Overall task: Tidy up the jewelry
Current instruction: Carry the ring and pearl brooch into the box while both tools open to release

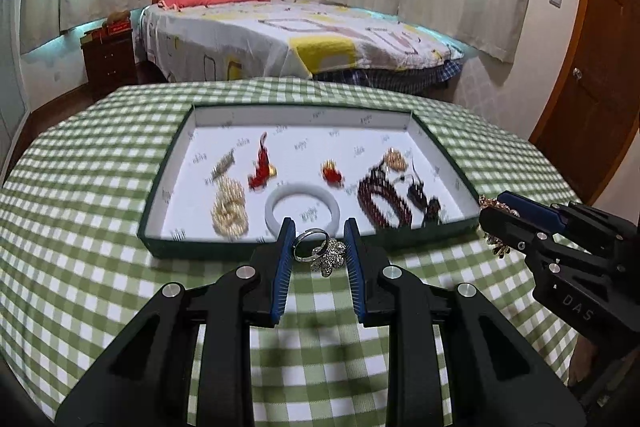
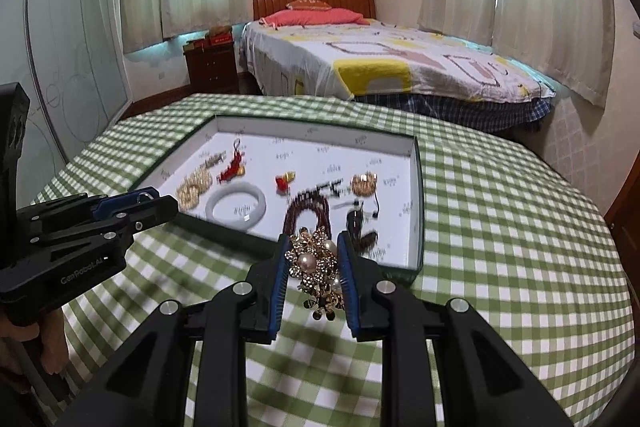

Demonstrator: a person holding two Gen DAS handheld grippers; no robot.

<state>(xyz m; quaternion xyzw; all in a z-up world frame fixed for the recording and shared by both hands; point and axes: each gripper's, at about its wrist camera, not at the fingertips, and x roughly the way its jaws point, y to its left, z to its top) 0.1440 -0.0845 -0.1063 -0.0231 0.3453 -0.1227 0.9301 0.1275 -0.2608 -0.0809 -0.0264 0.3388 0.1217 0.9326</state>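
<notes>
My left gripper [image 1: 320, 251] is shut on a silver ring with a rhinestone flower [image 1: 320, 249], held just before the near wall of the green-edged white tray [image 1: 168, 163]. My right gripper [image 2: 314, 271] is shut on a gold brooch with pearls [image 2: 316, 263], held at the tray's [image 2: 418, 195] near right corner. In the tray lie a white bangle [image 1: 302, 205], a dark red bead bracelet [image 1: 380, 199], a pearl piece [image 1: 230, 211], red charms [image 1: 262, 169] and a gold piece [image 1: 396, 159]. The right gripper [image 1: 496, 215] shows in the left wrist view, and the left gripper [image 2: 152, 201] shows in the right wrist view.
The tray stands on a round table with a green checked cloth [image 1: 100, 287]. Behind the table are a bed [image 1: 280, 35], a dark nightstand [image 1: 108, 59] and a wooden door [image 1: 596, 67] at the right.
</notes>
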